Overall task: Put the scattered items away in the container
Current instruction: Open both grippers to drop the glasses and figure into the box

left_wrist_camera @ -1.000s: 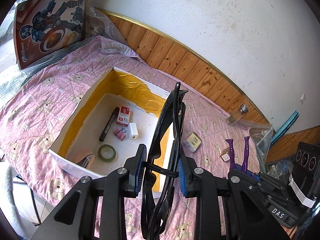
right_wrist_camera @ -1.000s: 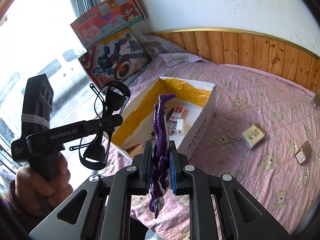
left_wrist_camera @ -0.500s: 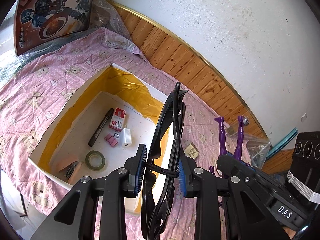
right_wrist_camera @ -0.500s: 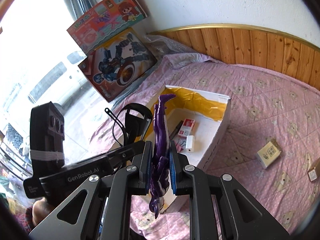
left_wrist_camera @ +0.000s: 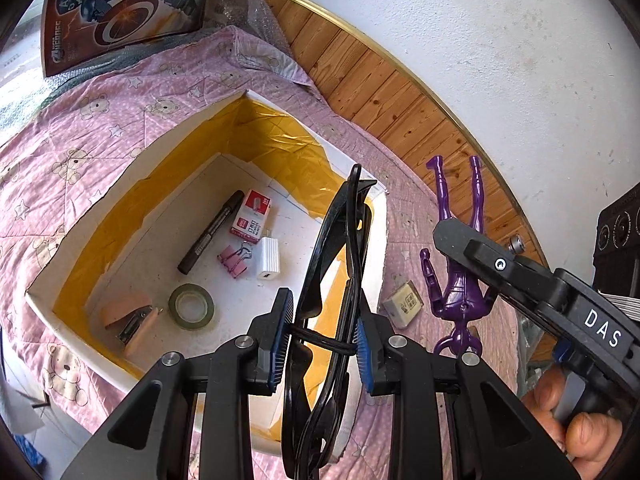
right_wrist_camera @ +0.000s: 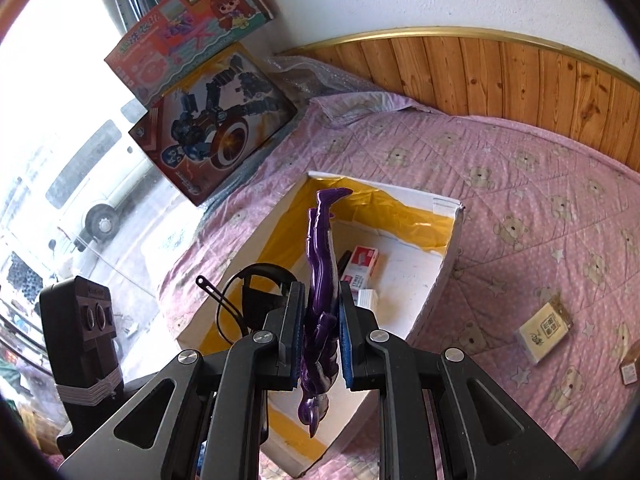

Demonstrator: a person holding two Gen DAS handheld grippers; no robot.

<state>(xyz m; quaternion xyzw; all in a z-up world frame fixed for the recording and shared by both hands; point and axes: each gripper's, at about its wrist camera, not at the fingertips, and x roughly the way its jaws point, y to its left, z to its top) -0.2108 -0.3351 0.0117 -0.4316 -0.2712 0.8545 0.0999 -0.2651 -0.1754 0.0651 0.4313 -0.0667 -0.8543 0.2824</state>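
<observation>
Now closer over box (left_wrist_camera: 100, 216), figure (right_wrist_camera: 320, 280) nearer

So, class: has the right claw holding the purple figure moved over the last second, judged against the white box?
Yes. The right claw with the purple figure has moved nearer the white box, whose open top now lies just ahead.

Glossy purple plastic figure (right_wrist_camera: 320, 280)

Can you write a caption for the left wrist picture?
Left gripper carries black glasses over the box, right gripper brings a purple figure.
</observation>
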